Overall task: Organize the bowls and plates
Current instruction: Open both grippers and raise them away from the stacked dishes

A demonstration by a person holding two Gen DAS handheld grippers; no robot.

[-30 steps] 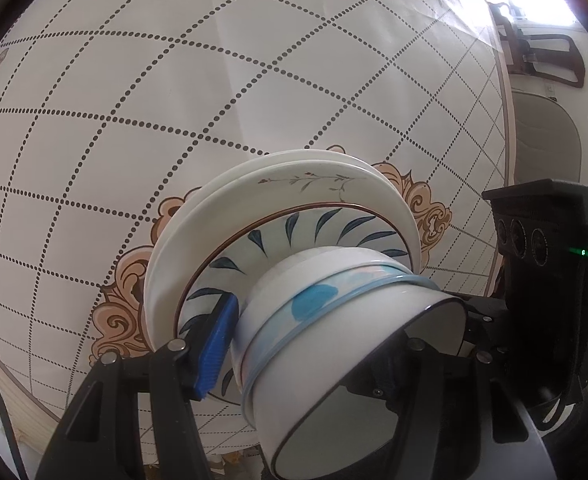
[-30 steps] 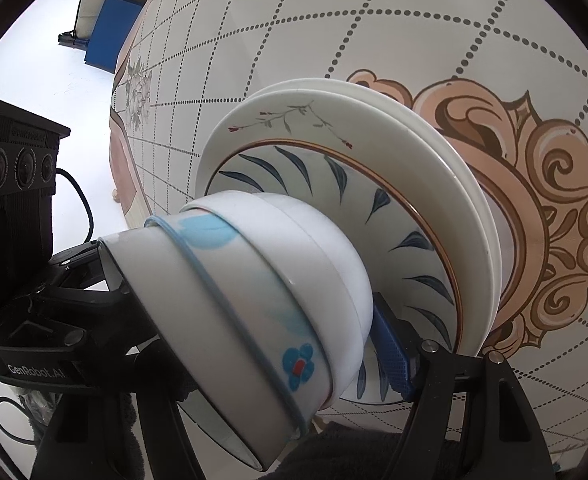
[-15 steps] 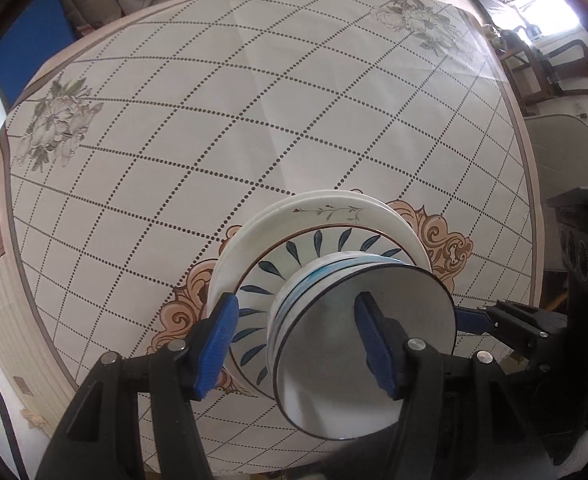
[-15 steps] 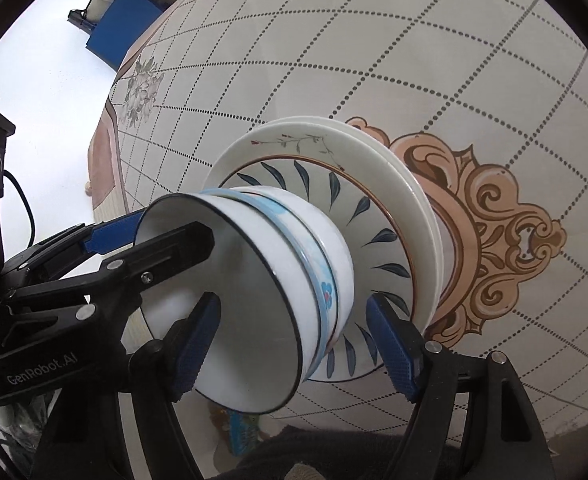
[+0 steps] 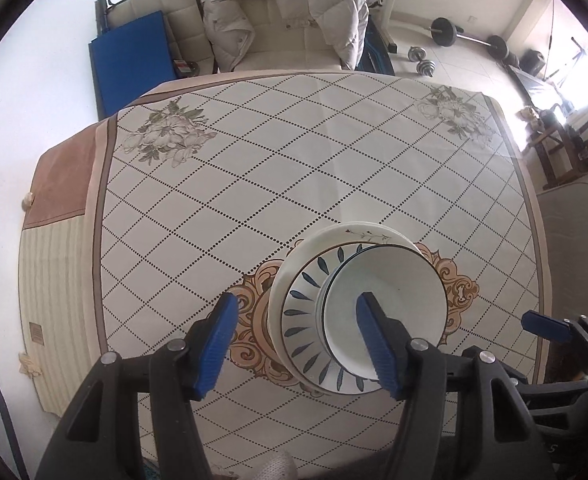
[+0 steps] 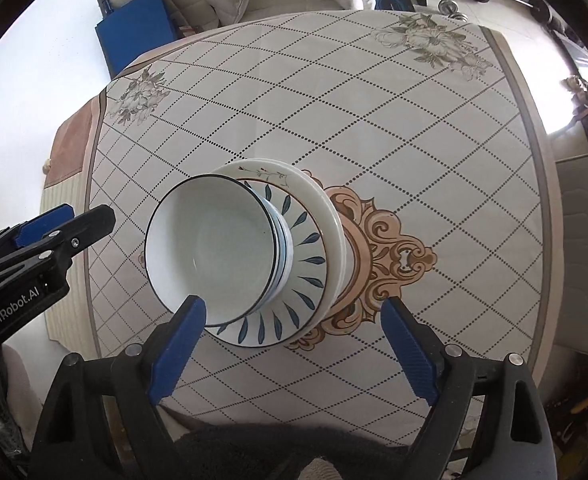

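A stack stands on the tablecloth near the table's front edge: nested white bowls [image 5: 390,308] [image 6: 214,248] on a blue-leaf plate [image 5: 302,328] [image 6: 302,256], on larger white plates [image 5: 318,244] [image 6: 326,208]. My left gripper [image 5: 300,340] is open and empty, raised above and in front of the stack. My right gripper [image 6: 294,344] is open and empty, also above the stack's near side. Each gripper shows at the edge of the other's view.
The table carries a cream diamond-pattern cloth [image 5: 294,160] with an orange ornament under the stack. A padded chair with a white coat [image 5: 286,12] stands at the far edge. Weights [image 5: 454,36] lie on the floor beyond, and another chair [image 6: 586,248] is at the right.
Both grippers have let go of the bowls and pulled up and back from the stack. The bowls now rest on the blue-leaf plate.
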